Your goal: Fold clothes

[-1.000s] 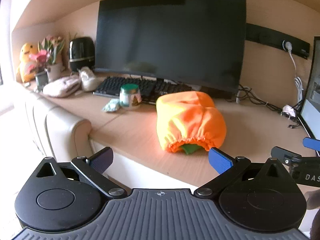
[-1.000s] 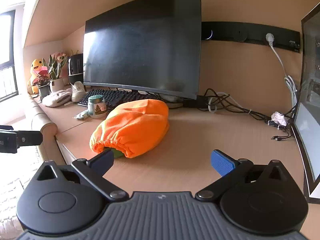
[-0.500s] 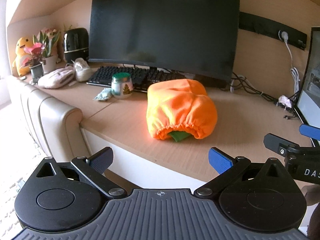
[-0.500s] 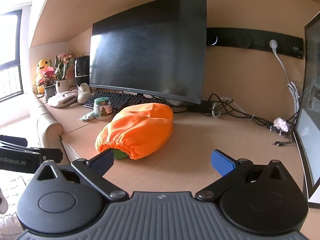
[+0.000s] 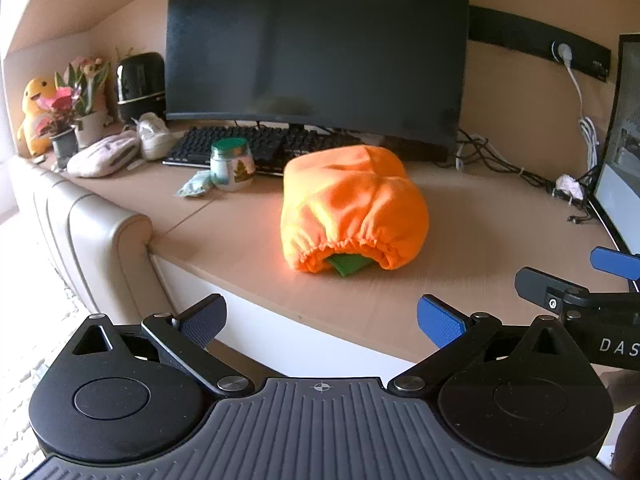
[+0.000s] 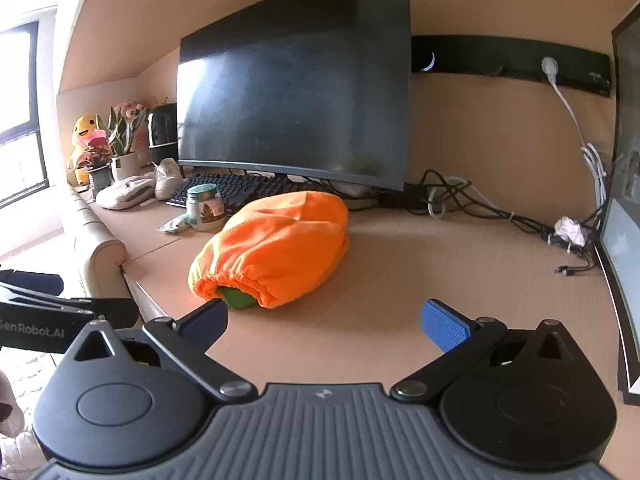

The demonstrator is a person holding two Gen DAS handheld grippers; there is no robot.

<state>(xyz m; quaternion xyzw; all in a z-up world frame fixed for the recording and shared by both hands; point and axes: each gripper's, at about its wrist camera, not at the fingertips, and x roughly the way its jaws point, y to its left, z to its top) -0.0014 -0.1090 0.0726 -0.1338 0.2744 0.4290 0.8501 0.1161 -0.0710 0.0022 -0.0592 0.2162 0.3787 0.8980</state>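
An orange garment lies bundled on the wooden desk, its elastic hem facing me with a green piece showing inside. It also shows in the right wrist view. My left gripper is open and empty, held off the desk's front edge, short of the bundle. My right gripper is open and empty, low over the desk just in front of the bundle. The right gripper's fingers show at the right of the left wrist view.
A large dark monitor and keyboard stand behind the bundle. A green-lidded jar, a wrapper, plants, a yellow plush and a shoe sit at the left. Cables and a second screen are at the right. A beige padded sofa arm abuts the desk's left.
Both grippers have drawn back and shifted a little, so the bundle sits slightly farther and more centred. Both stay open. The bundle has not moved.
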